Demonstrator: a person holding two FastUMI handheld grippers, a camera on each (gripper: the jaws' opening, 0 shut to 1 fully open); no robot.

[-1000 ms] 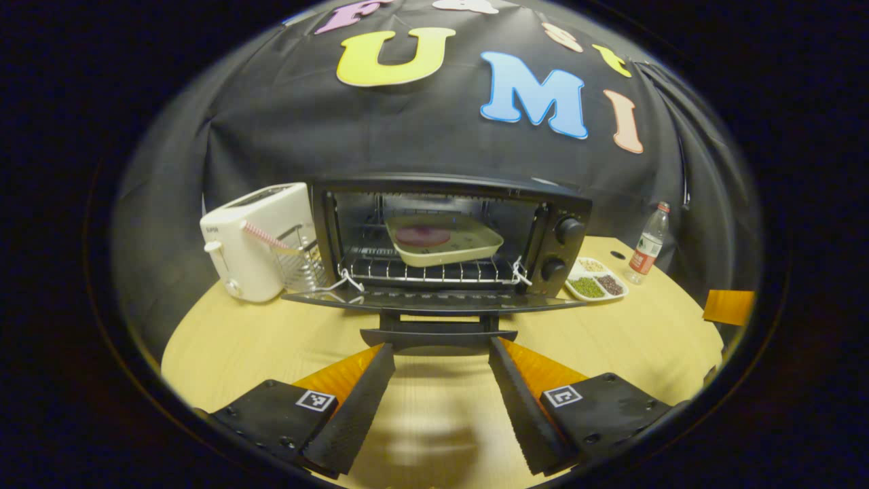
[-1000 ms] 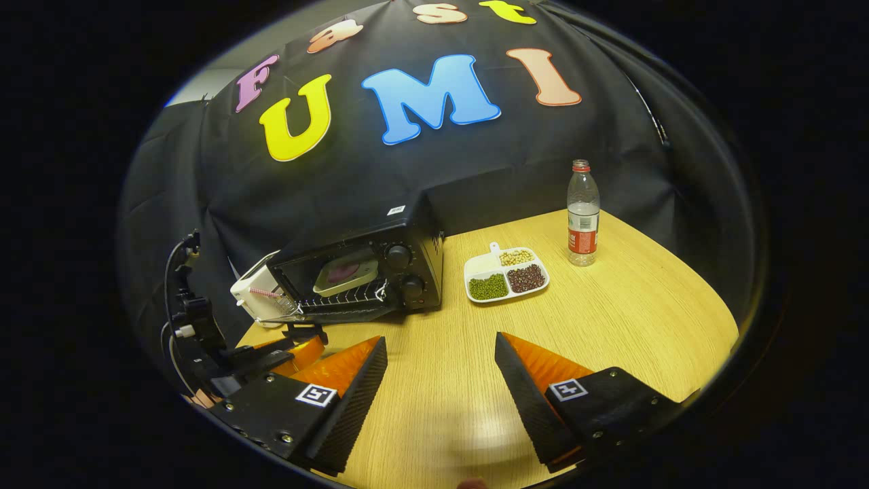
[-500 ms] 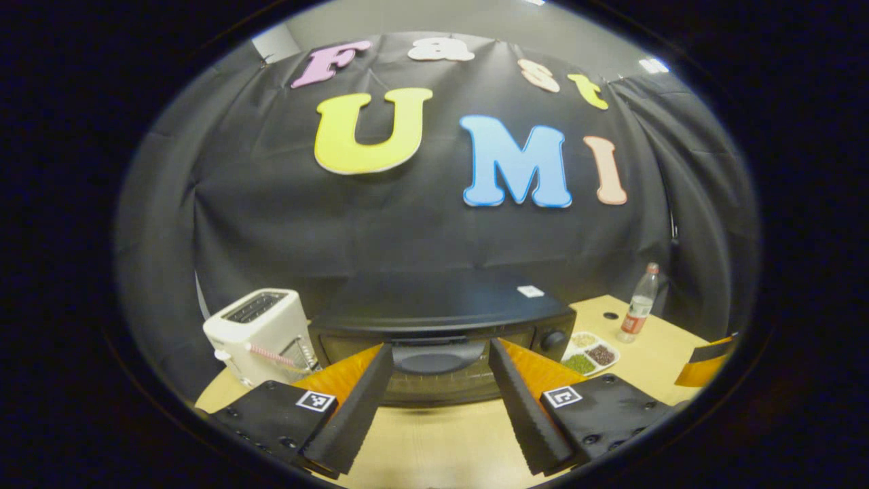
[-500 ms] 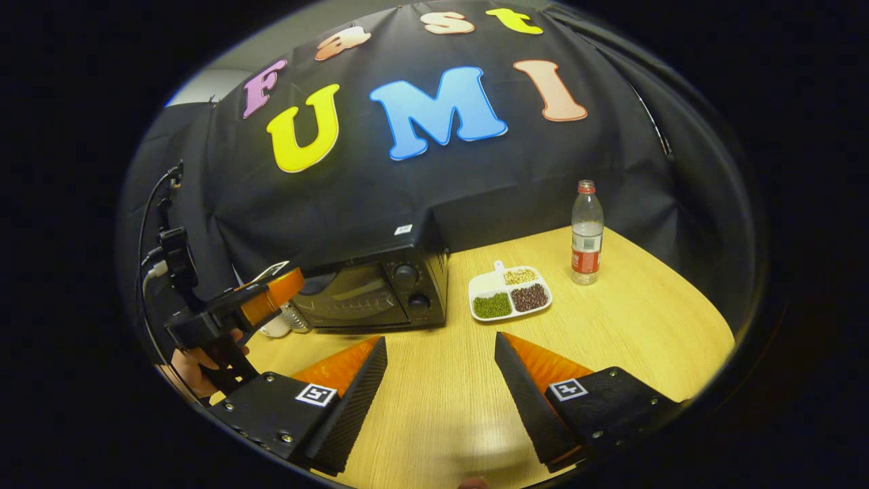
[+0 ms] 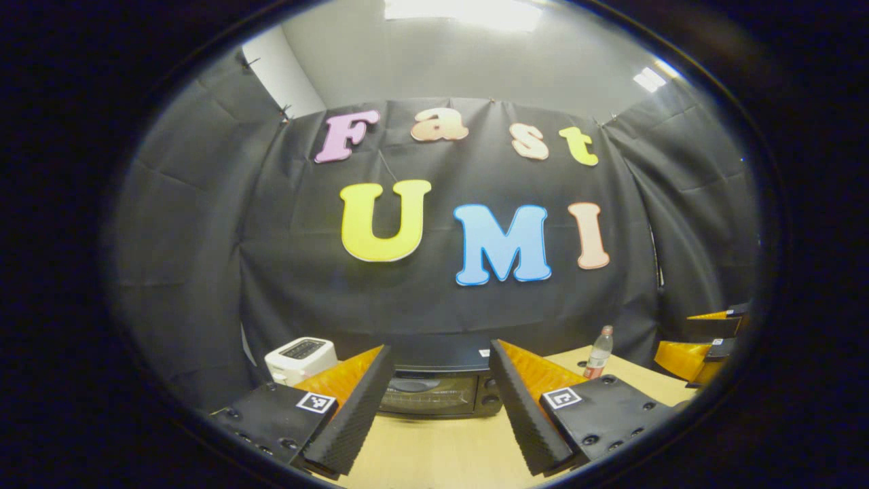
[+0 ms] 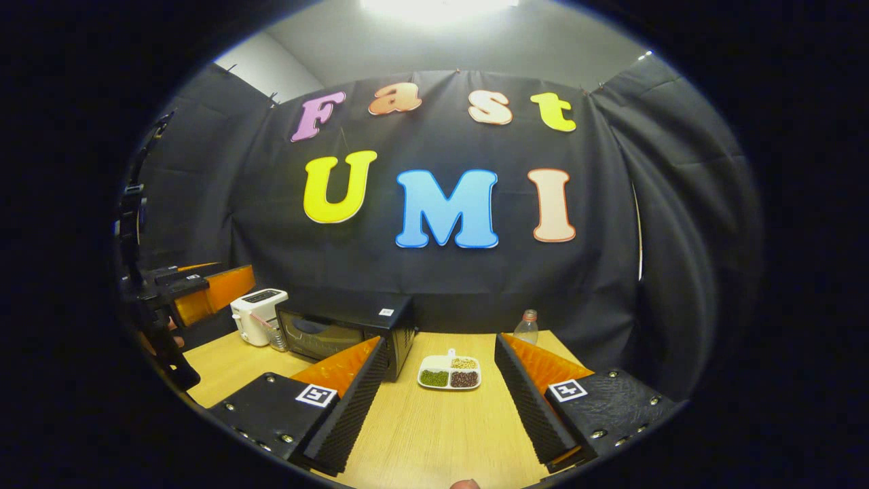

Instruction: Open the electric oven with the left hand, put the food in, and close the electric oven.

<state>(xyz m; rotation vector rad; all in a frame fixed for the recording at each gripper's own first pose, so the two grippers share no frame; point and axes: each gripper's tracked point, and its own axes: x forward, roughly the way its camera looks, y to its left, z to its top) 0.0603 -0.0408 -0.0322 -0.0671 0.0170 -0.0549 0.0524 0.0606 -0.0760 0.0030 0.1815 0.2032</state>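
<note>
Left claw (image 5: 438,397) is spread wide and holding nothing, fingers (image 5: 353,407) hanging above the pale wooden table (image 5: 434,448) — and straight ahead between them sits the electric oven (image 5: 434,394), door shut, glass front facing the camera, knobs on its right side. Just to its left stands the white toaster (image 5: 301,358); off to its right a plastic bottle (image 5: 597,353) stands upright near the table's far edge. At the far right of the left gripper view, the other claw's fingers poke in. Over to the right gripper view: right claw (image 6: 438,401) is spread apart as well, gripping nothing, poised over the table (image 6: 434,435). Between its fingers lies the divided dish (image 6: 449,372) of beans, green, dark and pale in separate compartments. The oven (image 6: 343,333) is up and to the left, closed, with the toaster (image 6: 258,316) beside it, and the bottle (image 6: 526,326) peeks over the right finger. The left claw (image 6: 197,292) hovers at the left edge, well apart from the oven.
</note>
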